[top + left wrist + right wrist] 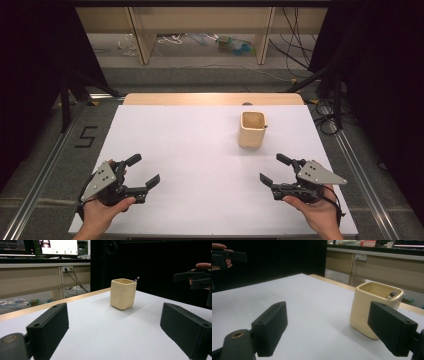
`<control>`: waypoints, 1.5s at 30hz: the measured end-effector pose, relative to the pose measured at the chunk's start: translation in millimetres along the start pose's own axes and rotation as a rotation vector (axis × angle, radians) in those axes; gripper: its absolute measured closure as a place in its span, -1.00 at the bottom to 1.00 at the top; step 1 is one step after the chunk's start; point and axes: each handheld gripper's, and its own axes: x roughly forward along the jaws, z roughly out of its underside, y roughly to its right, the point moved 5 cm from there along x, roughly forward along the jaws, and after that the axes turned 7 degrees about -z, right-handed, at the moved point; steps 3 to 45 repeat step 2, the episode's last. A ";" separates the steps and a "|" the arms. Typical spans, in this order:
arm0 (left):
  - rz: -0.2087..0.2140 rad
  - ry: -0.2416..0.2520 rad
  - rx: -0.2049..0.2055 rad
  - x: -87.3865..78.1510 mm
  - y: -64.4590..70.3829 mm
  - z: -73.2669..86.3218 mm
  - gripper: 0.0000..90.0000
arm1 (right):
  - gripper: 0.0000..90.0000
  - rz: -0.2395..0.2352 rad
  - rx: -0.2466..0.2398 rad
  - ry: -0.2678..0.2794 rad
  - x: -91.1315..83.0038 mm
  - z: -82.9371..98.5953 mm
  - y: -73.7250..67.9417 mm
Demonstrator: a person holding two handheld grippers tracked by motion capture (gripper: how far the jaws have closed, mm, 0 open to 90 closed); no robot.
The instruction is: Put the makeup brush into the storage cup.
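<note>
— Since both claws hang empty near the front edge of the bench, which one would you send for the cup?

— The right gripper. It sits just off the front right corner, and the cup stands straight ahead of it toward the back edge, a little inward. The left gripper by the front left corner would have to cross most of the bench on a diagonal.

— How do the jaws stand?

— Wide apart on both, nothing between them.

— And the cup itself?

— Upright, squarish, cream-coloured, mouth up, in the back right part of the bench, well apart from either claw. A thin dark-tipped stick, perhaps a pen, leans in its far right corner and just pokes above the rim.

— Anything in the way?

— No, I judge the white surface between the right gripper and the cup bare. Only the stick matters: a grasp on the rim should avoid that corner.
</note>
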 end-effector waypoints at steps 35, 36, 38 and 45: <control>-0.001 0.000 -0.002 0.1 -0.3 0.1 -0.82 | -0.61 -0.008 0.000 0.002 0.5 0.4 0.1; -0.001 0.000 -0.002 0.1 -0.3 0.1 -0.82 | -0.61 -0.008 0.000 0.002 0.5 0.4 0.1; -0.001 0.000 -0.002 0.1 -0.3 0.1 -0.82 | -0.61 -0.008 0.000 0.002 0.5 0.4 0.1; -0.001 0.000 -0.002 0.1 -0.3 0.1 -0.82 | -0.61 -0.008 0.000 0.002 0.5 0.4 0.1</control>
